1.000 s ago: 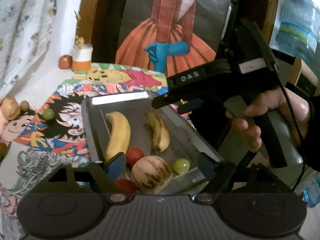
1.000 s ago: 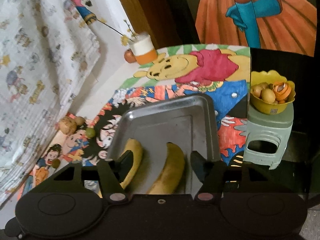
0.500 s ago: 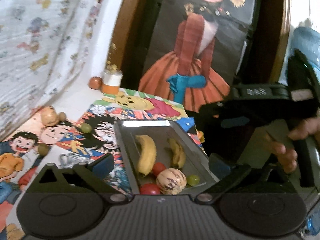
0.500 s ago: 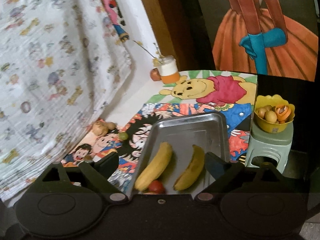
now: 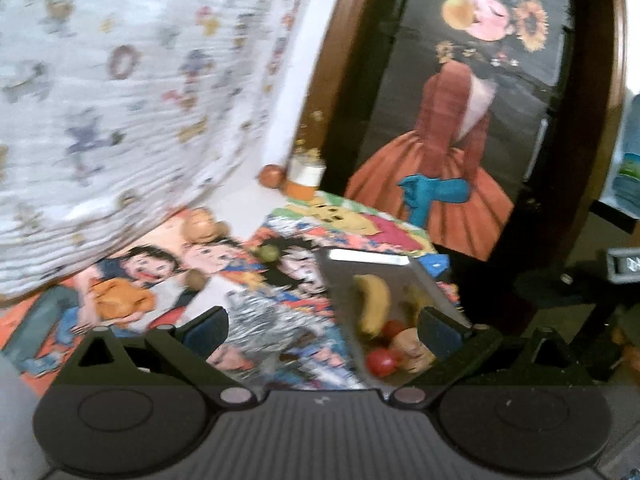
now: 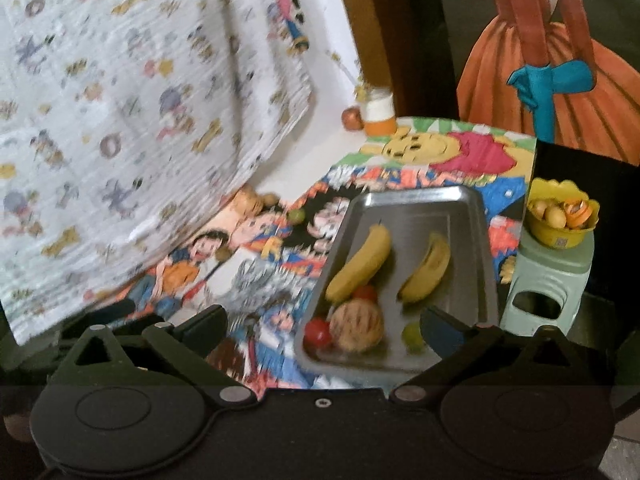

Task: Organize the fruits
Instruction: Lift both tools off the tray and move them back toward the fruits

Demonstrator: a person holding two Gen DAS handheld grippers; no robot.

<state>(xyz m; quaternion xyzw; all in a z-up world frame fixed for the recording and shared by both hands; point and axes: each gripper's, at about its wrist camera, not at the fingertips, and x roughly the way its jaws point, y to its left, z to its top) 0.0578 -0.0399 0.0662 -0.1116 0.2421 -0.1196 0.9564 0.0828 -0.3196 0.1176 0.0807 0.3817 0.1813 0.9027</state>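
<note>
Metal tray (image 6: 472, 240): on cartoon-print cloth (image 6: 440, 152), toward its right side; long axis running away from the cameras.

Contents of tray:
- longer banana (image 6: 360, 264), left half, lying diagonally
- shorter banana (image 6: 426, 268), right half, apart from the first
- striped round melon (image 6: 356, 326), near end, just below the longer banana's lower tip
- red tomato (image 6: 318, 332), touching the melon's left side, against the tray's near-left corner
- second red tomato (image 6: 365, 293), wedged between melon and longer banana, partly hidden
- green grape (image 6: 412, 333), right of the melon, near the right gripper's right finger

Outside tray, on cloth to the left: green grape (image 6: 297, 215); brown lumpy fruit (image 6: 249, 200) with a smaller brown one beside it, at the hem of the white printed curtain (image 6: 120, 100); another small brown fruit (image 5: 195, 279) nearer the cameras.

Far edge: orange-and-white cup (image 6: 380, 117), reddish round fruit (image 6: 353, 118) touching its left.

Right of cloth: yellow bowl (image 6: 560, 236) of small fruit and peel, atop pale green stool (image 6: 548, 280).

Left gripper (image 5: 320, 330): jaws wide, nothing between, having just been opening; above the cloth beside the tray's near-left part.

Right gripper (image 6: 322, 330): jaws wide, just been opening further, gripping nothing; over the tray's near end.
</note>
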